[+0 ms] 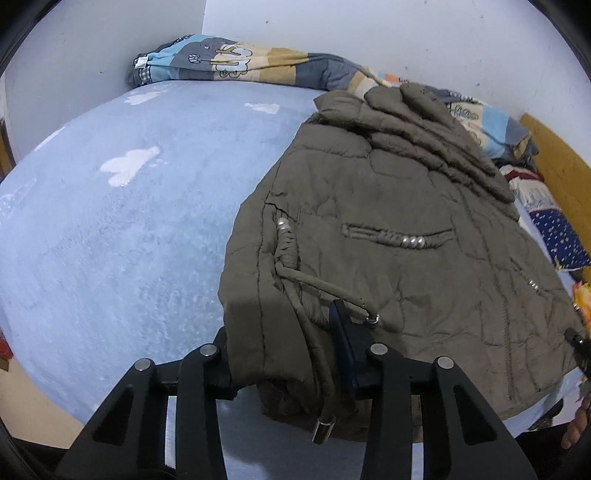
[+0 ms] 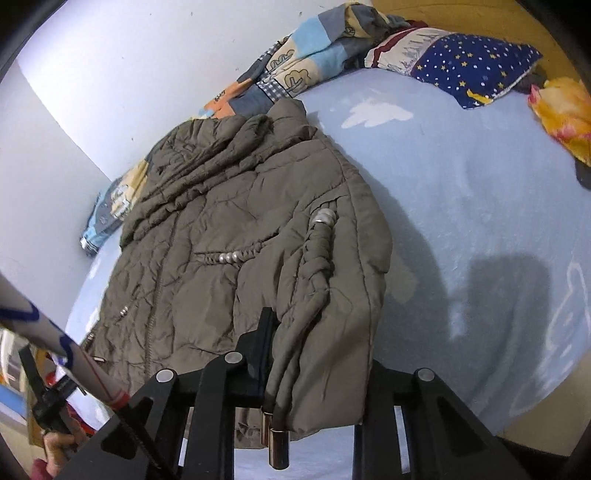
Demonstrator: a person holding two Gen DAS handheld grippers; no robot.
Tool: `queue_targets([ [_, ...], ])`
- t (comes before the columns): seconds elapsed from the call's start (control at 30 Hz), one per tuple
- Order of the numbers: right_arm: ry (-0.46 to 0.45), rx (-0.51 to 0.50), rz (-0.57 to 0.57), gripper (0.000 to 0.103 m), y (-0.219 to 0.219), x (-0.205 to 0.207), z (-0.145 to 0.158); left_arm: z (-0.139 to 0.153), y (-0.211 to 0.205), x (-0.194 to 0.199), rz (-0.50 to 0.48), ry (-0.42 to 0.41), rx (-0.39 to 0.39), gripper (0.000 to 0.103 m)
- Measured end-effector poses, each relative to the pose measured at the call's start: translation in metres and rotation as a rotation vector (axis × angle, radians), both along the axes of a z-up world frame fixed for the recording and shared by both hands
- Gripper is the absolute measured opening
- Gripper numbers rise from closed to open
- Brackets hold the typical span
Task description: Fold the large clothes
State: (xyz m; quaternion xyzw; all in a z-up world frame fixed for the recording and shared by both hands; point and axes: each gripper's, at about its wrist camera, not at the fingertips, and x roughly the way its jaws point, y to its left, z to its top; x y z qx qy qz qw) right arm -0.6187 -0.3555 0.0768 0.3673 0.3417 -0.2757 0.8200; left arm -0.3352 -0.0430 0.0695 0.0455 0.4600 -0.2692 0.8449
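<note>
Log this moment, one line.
left gripper: shut on jacket hem | right gripper: shut on jacket hem | olive puffer jacket on bed

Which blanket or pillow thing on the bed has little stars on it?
The dark blue pillow near the wooden headboard. It is covered in small white and yellow stars, while the patchwork quilt beside it shows cartoon pictures in blue, tan and grey squares.

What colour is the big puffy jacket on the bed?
The jacket is olive-brown, with small silver beads. It shows best in the left wrist view.

Both wrist views look steeply down, close over the jacket [image 1: 388,221] hem, sharing the bed [image 2: 480,184].
</note>
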Motion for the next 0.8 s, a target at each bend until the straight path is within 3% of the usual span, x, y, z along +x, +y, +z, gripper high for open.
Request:
queue_targets([
  [0.2, 0.037, -0.029, 0.01, 0.024, 0.003, 0.006, 0.0, -0.011, -0.007, 0.002, 0.007, -0.005, 0.051, 0.047],
  [0.37, 0.06, -0.066, 0.021, 0.024, 0.006, 0.008, 0.002, -0.002, -0.013, -0.008, -0.03, -0.09, 0.067, 0.03],
  [0.8, 0.028, -0.125, 0.023, 0.022, 0.015, 0.0, 0.023, 0.023, -0.012, -0.025, -0.057, -0.218, 0.038, 0.026],
])
